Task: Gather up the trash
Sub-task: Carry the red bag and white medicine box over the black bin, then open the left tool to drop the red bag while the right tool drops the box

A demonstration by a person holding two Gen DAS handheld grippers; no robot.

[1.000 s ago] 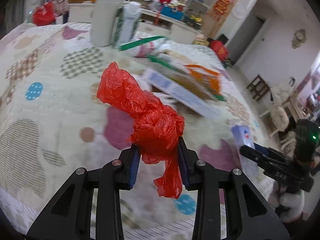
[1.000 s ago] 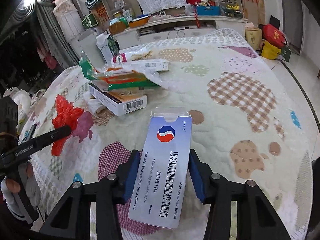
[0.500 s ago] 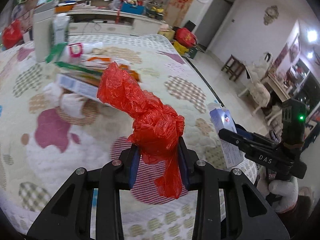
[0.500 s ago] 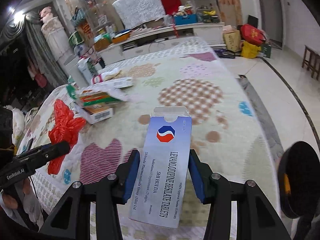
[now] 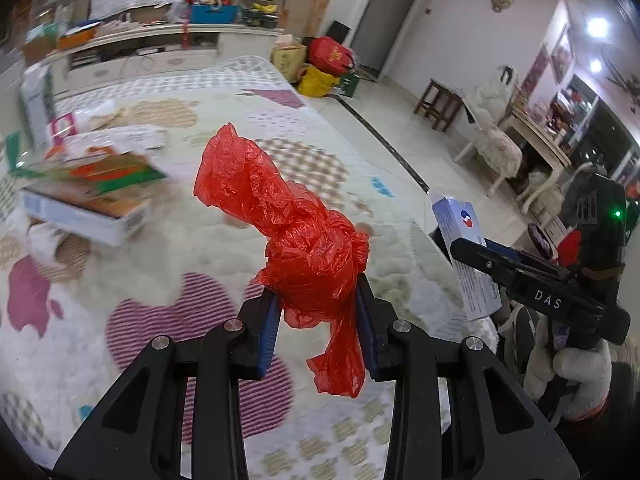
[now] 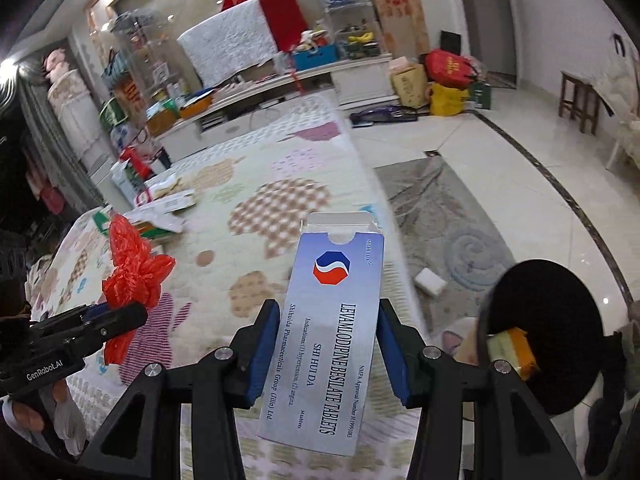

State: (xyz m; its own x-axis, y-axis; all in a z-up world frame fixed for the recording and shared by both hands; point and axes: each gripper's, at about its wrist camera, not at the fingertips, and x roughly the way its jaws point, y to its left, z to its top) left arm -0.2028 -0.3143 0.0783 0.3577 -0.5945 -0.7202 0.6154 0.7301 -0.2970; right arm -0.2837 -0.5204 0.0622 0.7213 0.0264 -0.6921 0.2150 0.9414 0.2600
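Observation:
My left gripper (image 5: 316, 320) is shut on a crumpled red plastic bag (image 5: 296, 232), held above the patterned bedspread (image 5: 100, 280). The bag (image 6: 132, 268) and left gripper (image 6: 116, 316) also show at the left of the right wrist view. My right gripper (image 6: 328, 356) is shut on a flattened blue-white tablet box (image 6: 332, 332), seen in the left wrist view as a box (image 5: 466, 256) at the right. A black-lined bin (image 6: 548, 336) with a yellow-orange item inside stands on the floor at the lower right.
More boxes and wrappers (image 5: 88, 192) lie on the bed at the left. Beside the bed are a grey rug (image 6: 448, 216) and a white block (image 6: 430, 282) on it. A stool (image 6: 580, 96), bags (image 6: 448, 76) and a cluttered low cabinet (image 6: 280, 84) stand farther off.
Both grippers have swung to the right, away from the litter on the bed towards its edge and the floor. The bin has come into the right wrist view. Both grips are unchanged.

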